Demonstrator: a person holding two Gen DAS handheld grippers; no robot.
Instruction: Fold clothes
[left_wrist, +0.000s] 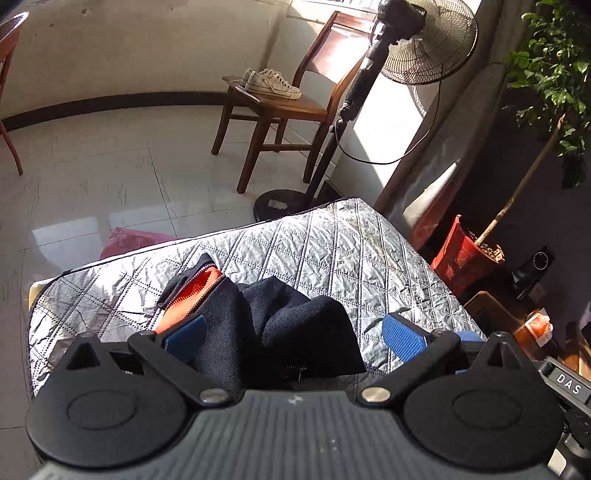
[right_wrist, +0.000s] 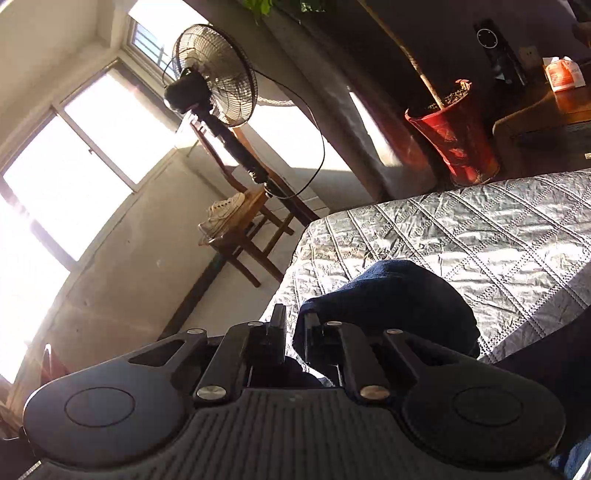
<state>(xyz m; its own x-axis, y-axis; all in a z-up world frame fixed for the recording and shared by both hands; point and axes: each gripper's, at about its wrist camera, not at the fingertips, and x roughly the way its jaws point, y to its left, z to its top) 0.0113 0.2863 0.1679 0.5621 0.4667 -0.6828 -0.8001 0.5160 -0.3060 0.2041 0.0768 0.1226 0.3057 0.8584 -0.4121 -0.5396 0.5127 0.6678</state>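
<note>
A dark navy garment (left_wrist: 280, 325) with an orange lining (left_wrist: 192, 295) and a zip lies bunched on the silver quilted surface (left_wrist: 332, 251). My left gripper (left_wrist: 291, 338) is open, its blue pads (left_wrist: 400, 338) spread wide on either side of the bunched cloth. In the right wrist view my right gripper (right_wrist: 295, 328) has its jaws nearly together, with a fold of the navy garment (right_wrist: 391, 299) bulging up just beyond and beside the right finger. Whether cloth is pinched between them is hidden.
A wooden chair (left_wrist: 273, 110) with white sneakers (left_wrist: 271, 84) and a standing fan (left_wrist: 417, 44) stand on the tiled floor beyond the quilted surface. A red plant pot (left_wrist: 461, 258) and a wooden side table (right_wrist: 554, 110) stand to the right. A pink bag (left_wrist: 129, 240) lies on the floor.
</note>
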